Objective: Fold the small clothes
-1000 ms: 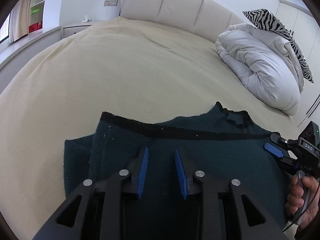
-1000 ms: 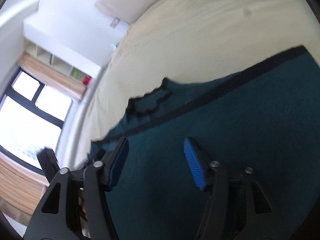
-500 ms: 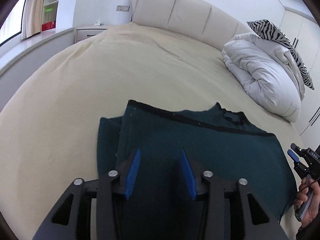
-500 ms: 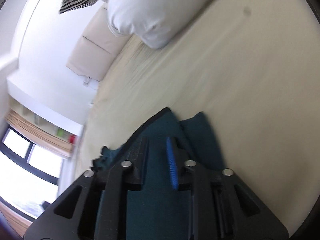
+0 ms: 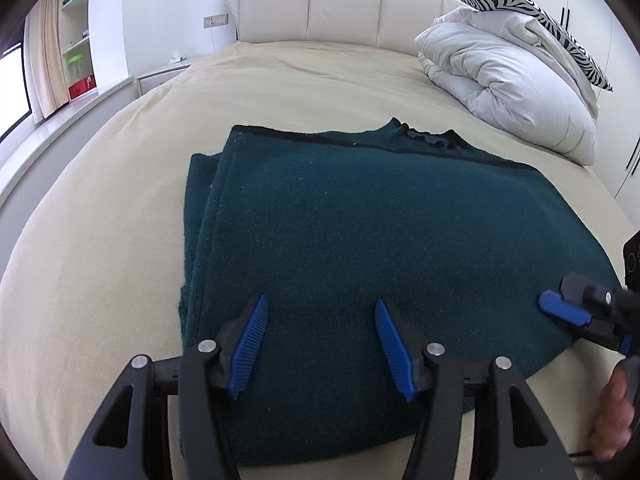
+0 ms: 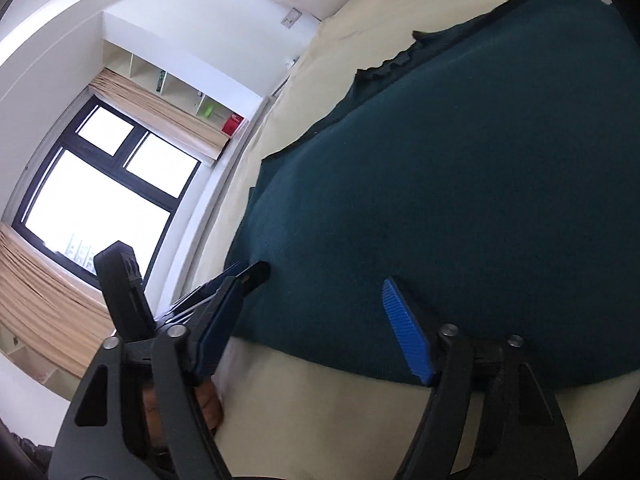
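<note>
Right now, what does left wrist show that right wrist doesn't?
Only the left wrist view shows the white duvet, the zebra pillow on it, the headboard, and the sweater's far left corner with a layer folded under it. Only the right wrist view shows the window and curtains. Both show the dark green sweater lying flat on the beige bed, its black neckline at the far edge, and both grippers with jaws apart: the left gripper and right gripper, neither holding cloth.

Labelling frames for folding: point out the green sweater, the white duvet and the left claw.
green sweater (image 5: 360, 220), left wrist view, middle of top layer.
white duvet (image 5: 508, 84), left wrist view, bulging front.
left claw (image 5: 318, 342), left wrist view, between fingertips.
</note>
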The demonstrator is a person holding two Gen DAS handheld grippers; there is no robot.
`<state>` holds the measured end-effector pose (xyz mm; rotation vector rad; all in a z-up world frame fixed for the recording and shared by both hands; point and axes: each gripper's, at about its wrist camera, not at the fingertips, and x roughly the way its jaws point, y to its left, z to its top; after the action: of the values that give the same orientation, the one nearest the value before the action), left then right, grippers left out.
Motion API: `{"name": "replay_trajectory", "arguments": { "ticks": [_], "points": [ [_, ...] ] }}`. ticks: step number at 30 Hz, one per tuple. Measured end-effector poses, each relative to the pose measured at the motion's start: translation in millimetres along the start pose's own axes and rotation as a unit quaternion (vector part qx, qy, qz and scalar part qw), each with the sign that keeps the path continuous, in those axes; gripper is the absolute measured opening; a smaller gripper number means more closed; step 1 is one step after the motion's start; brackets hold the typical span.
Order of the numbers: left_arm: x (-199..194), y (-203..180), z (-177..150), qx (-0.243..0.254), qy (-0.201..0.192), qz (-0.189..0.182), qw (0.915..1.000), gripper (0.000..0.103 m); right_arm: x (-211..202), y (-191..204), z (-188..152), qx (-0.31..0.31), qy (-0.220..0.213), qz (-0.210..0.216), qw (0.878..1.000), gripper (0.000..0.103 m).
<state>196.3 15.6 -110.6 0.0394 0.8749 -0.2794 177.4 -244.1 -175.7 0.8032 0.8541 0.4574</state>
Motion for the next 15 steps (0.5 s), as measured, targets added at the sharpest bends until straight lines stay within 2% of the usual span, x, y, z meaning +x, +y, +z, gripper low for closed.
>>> {"name": "replay_trajectory", "arguments": {
  "ticks": [2, 6, 9, 13, 15],
  "points": [
    [0, 1, -1, -0.001, -0.001, -0.003, 1.0, 0.059, -9, -23, 8, 0.049, -0.017, 0.004, 0.999, 0.039],
    [-2, 5, -4, -0.005, -0.002, -0.01, 0.9999, 0.059, -70, -60, 10, 0.076, -0.084, -0.047, 0.992, 0.039],
    [-1, 5, -4, -0.005, -0.003, -0.011, 0.9999, 0.059, -114, -86, 8, 0.108, -0.126, -0.078, 0.983, 0.039],
    [-2, 5, -4, -0.008, -0.005, -0.016, 0.9998, 0.06, -150, -92, 7, 0.118, -0.173, -0.145, 0.967, 0.041],
    [-4, 7, -4, -0.011, -0.004, -0.021, 0.9997, 0.06, -163, -87, 7, 0.113, -0.191, -0.156, 0.962, 0.043]
  ]
}}
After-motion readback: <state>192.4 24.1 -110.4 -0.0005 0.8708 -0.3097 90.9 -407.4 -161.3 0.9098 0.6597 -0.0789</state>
